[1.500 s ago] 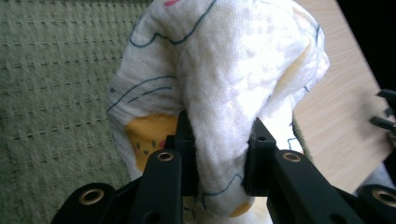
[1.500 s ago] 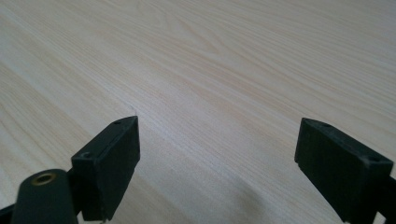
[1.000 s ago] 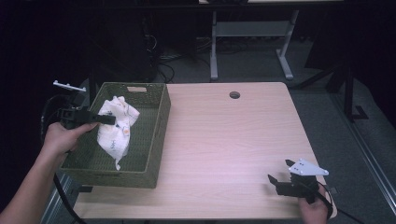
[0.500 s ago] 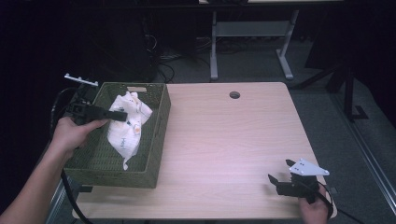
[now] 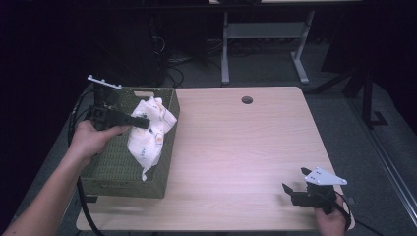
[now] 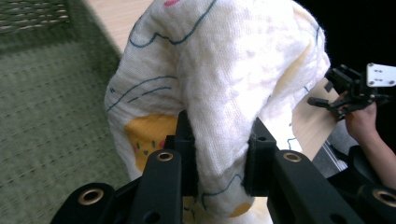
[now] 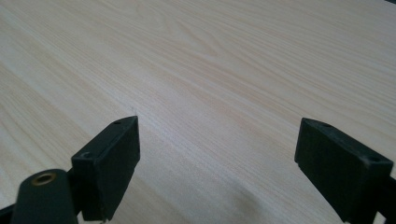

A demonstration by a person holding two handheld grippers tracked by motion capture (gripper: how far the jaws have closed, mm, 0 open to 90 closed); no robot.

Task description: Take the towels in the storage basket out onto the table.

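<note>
A white cloth [image 5: 150, 132] with blue lines and orange patches hangs over the green woven basket [image 5: 105, 164] at the table's left. My left gripper [image 5: 142, 122] is shut on the cloth and holds it up above the basket's right wall; in the left gripper view the cloth [image 6: 219, 79] bulges between the black pads [image 6: 184, 140]. My right gripper [image 5: 290, 192] rests low over the table's front right corner, jaws wide open with bare wood between them [image 7: 217, 154].
The light wooden table [image 5: 246, 147] has a round cable hole [image 5: 247, 100] near its far edge. A white desk frame [image 5: 260, 34] stands on the dark floor beyond. Cables trail off the table's left side.
My left gripper has lifted the cloth and carried it right, from the basket's middle to above its right wall. The right gripper has stayed put.
</note>
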